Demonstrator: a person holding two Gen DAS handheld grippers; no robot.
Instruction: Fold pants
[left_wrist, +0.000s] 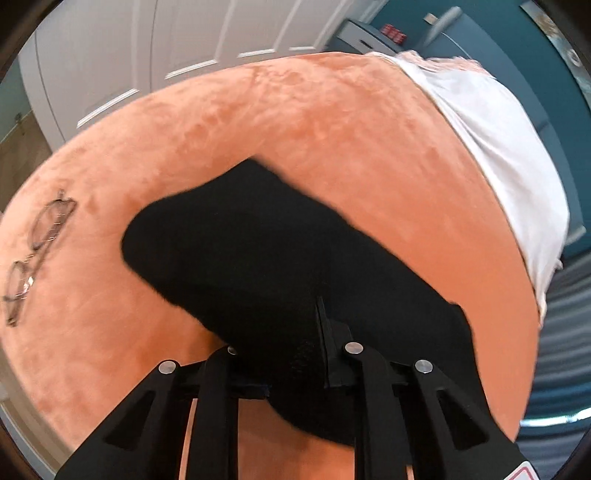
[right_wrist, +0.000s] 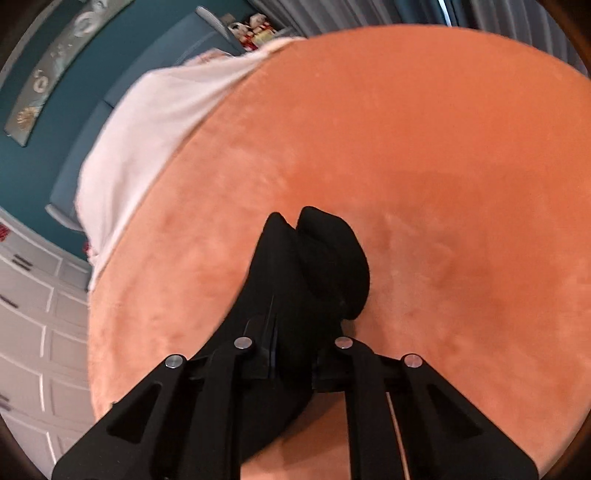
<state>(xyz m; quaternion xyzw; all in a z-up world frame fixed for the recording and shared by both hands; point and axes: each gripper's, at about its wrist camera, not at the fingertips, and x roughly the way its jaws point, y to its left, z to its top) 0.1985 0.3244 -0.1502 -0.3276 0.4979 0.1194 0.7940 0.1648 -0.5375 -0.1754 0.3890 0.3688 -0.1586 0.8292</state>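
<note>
With each hand-held gripper, left (left_wrist: 291, 354) and right (right_wrist: 291, 354), clenched on the black pants (left_wrist: 236, 251), lift evenly above the orange blanket (left_wrist: 332, 122).

Mounted on each wrist, angled steeply down, close above the orange bed (left_wrist: 332, 129); sharing bed and white cloth (right_wrist: 147, 122).

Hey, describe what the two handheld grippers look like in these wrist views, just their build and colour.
Both the left gripper and right gripper are matte black plastic, with angled linkage bars carrying triangular cut-outs and round silver pivot pins. A red-and-white sticker corner shows at the lower right of the left one. No cables, hands or sleeves are visible.
</note>
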